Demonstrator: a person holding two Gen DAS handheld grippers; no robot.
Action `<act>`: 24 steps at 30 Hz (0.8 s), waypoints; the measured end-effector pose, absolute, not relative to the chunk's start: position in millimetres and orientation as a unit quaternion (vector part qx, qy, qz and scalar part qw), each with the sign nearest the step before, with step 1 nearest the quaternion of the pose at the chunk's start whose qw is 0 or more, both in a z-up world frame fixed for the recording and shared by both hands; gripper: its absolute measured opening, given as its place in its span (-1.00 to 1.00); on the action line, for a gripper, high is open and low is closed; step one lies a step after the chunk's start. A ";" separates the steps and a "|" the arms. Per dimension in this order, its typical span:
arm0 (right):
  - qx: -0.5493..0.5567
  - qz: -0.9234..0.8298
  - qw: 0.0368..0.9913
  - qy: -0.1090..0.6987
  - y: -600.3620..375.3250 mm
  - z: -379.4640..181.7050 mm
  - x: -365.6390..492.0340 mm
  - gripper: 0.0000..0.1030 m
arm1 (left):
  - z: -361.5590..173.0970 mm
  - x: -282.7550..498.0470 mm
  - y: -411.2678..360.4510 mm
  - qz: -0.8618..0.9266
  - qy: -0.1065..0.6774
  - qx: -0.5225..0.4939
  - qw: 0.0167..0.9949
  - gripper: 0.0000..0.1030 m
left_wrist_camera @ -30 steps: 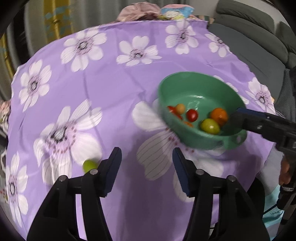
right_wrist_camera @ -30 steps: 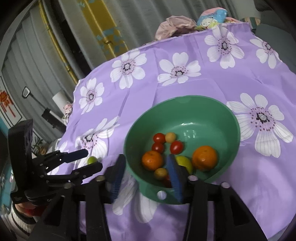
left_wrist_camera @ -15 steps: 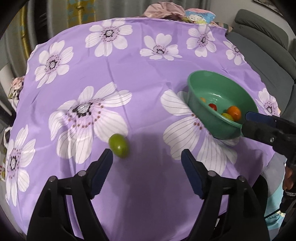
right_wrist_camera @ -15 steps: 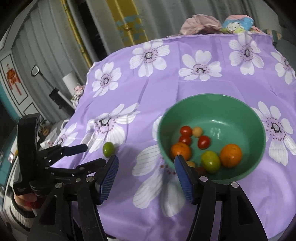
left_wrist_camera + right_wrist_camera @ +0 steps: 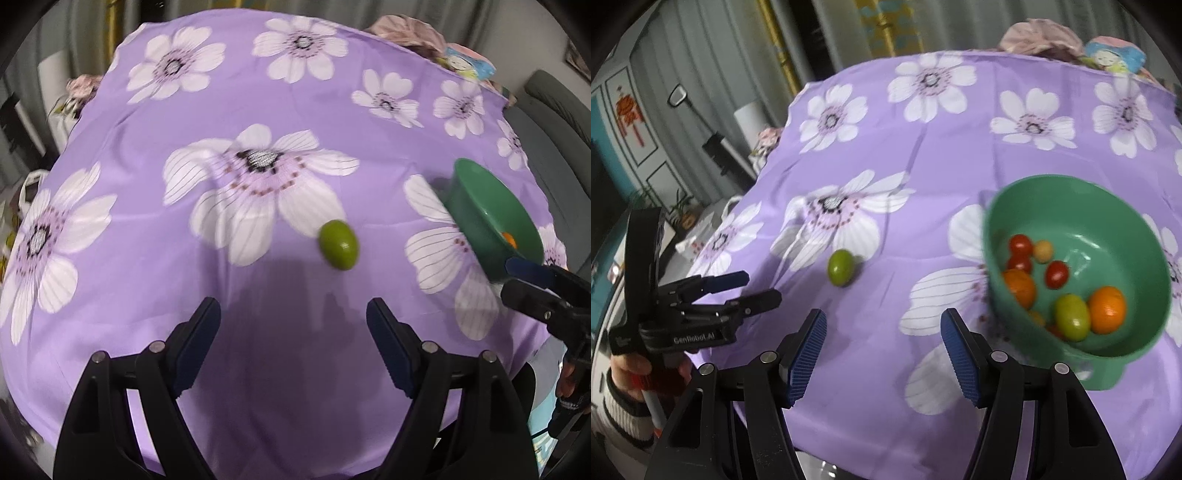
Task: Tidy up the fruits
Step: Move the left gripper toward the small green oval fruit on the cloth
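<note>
A small green oval fruit (image 5: 338, 245) lies loose on the purple flowered cloth. My left gripper (image 5: 291, 310) hovers just short of it, open wide and empty; the fruit sits ahead, slightly right of its centre line. My right gripper (image 5: 883, 321) is open too, with only cloth between its blue pads. The green fruit (image 5: 841, 272) lies beyond its left finger. The green bowl (image 5: 1108, 229) is to its right and holds oranges, red cherry tomatoes and a green fruit. The left gripper (image 5: 761, 286) shows at the left edge, held by a hand.
The green bowl (image 5: 480, 206) stands near the table's right edge, with the right gripper (image 5: 511, 278) just in front of it. A grey sofa (image 5: 554, 122) is beyond that edge. A cloth bundle (image 5: 1041, 37) and a blue toy (image 5: 1108, 55) lie at the far edge.
The right gripper has let go of the bowl's near rim and drawn back to the left. The left gripper swung left and opened wider; the green fruit now lies ahead of it.
</note>
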State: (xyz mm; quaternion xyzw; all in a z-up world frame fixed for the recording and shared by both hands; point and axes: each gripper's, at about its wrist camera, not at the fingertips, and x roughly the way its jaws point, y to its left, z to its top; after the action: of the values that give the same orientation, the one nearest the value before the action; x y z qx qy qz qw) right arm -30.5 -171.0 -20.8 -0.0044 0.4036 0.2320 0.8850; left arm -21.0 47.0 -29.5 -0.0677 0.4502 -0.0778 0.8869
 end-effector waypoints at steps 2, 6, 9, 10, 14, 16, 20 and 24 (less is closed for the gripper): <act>-0.013 0.238 0.881 0.408 -163.0 -23.6 -30.8 0.26 | -31.3 -22.5 49.7 -0.080 0.452 -0.074 0.885 0.57; -0.028 0.248 0.874 0.417 -149.5 -31.2 -29.2 0.26 | -33.4 -22.9 49.9 -0.094 0.453 -0.082 0.883 0.57; -0.030 0.250 0.870 0.424 -144.8 -36.2 -26.3 0.26 | -33.5 -21.0 48.8 -0.106 0.451 -0.085 0.882 0.56; -0.030 0.250 0.869 0.426 -143.6 -37.4 -25.4 0.26 | -33.2 -19.9 48.4 -0.109 0.451 -0.086 0.882 0.56; -0.039 0.249 0.866 0.433 -138.8 -43.3 -21.0 0.26 | -31.7 -15.2 46.3 -0.120 0.450 -0.089 0.880 0.55; -0.041 0.249 0.864 0.435 -137.4 -45.5 -19.0 0.26 | -31.1 -11.9 45.0 -0.131 0.450 -0.088 0.879 0.55; -0.044 0.250 0.862 0.439 -133.5 -49.6 -12.0 0.26 | -31.0 -5.8 43.0 -0.144 0.451 -0.085 0.877 0.54; -0.044 0.252 0.859 0.443 -130.2 -53.0 -3.0 0.26 | -33.5 1.1 44.7 -0.159 0.456 -0.102 0.870 0.53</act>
State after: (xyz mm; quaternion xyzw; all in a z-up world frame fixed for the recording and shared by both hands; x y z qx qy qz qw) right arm -3.0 -130.2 -53.0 -0.0443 0.4430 0.2523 0.8591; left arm 1.1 44.7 -33.5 -0.1015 0.4564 -0.1586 0.8696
